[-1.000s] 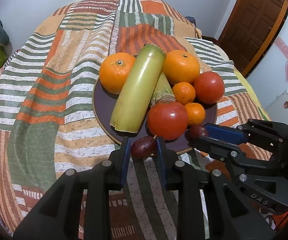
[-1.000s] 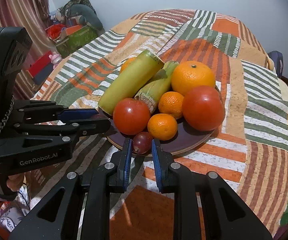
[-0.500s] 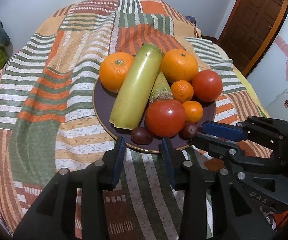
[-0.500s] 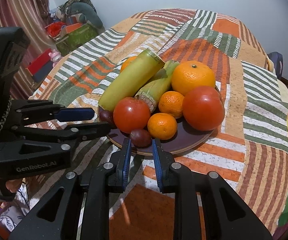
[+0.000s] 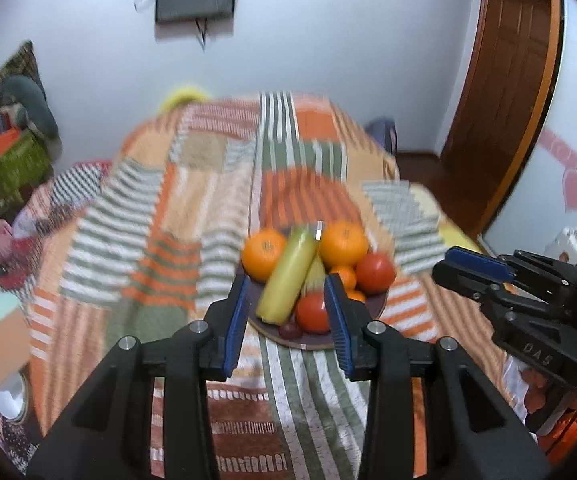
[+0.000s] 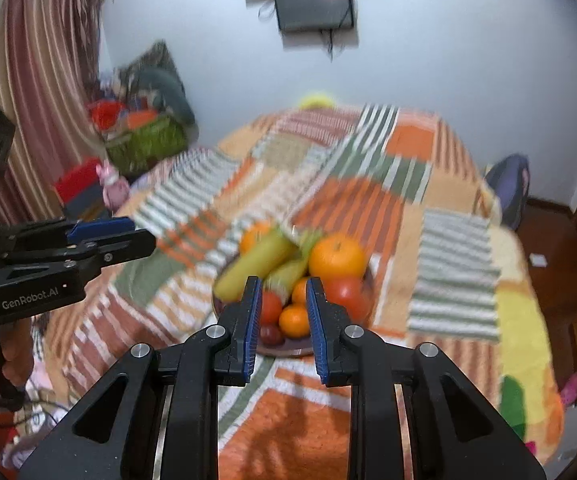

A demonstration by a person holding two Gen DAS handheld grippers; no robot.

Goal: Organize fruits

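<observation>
Left wrist view: the left gripper (image 5: pixel 290 312) hangs with jaws parted and nothing between them, framing a dark plate (image 5: pixel 380 304) at centre frame heaped with oranges (image 5: pixel 263 254), tomatoes (image 5: pixel 312 312), a long yellow-green stalk (image 5: pixel 286 276) and a small dark fruit (image 5: pixel 289 331) at its near rim (likely soft, best pinched lightly across its middle). Right wrist view: the right gripper (image 6: pixel 282 316) shows a narrow gap, empty, over the same plate at centre; the round fruit looks smooth and prone to roll.
</observation>
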